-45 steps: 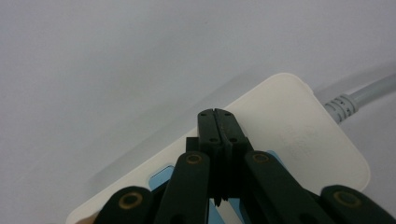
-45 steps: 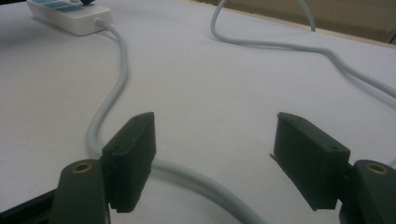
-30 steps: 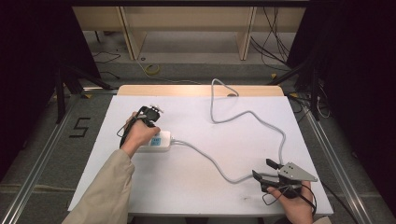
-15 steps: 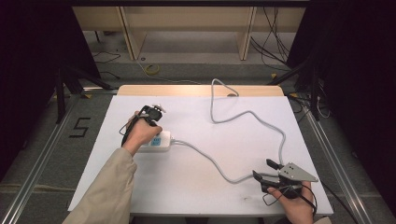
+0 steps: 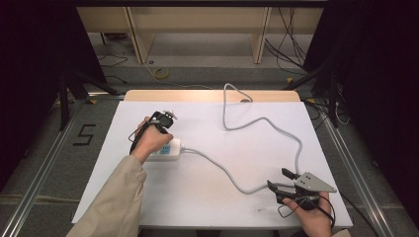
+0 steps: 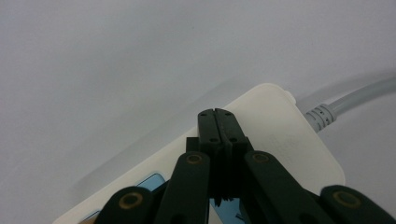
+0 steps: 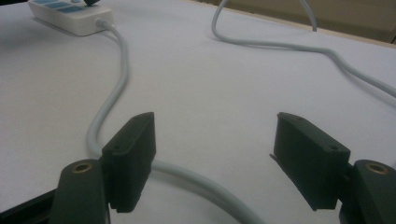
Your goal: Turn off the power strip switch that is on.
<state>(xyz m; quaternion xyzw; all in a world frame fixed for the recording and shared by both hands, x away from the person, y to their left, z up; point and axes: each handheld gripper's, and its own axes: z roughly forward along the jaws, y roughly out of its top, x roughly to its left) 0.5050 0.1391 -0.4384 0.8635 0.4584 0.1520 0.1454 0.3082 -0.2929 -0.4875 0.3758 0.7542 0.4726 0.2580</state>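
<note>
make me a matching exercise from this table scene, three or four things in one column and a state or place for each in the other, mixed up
Things:
1. left hand-held gripper
2. right hand-held gripper
3. power strip
4. grey cable

States or places:
A. jaws wide apart, the cable passing between them
B. winds across the white table to its far edge
C. jaws shut together, tips over the strip
D. lies flat, white with blue panels, under the left hand

Pairs: 1-C, 2-A, 3-D, 4-B

White power strip [image 5: 167,149], blue sockets, grey cable [image 5: 232,177].
</note>
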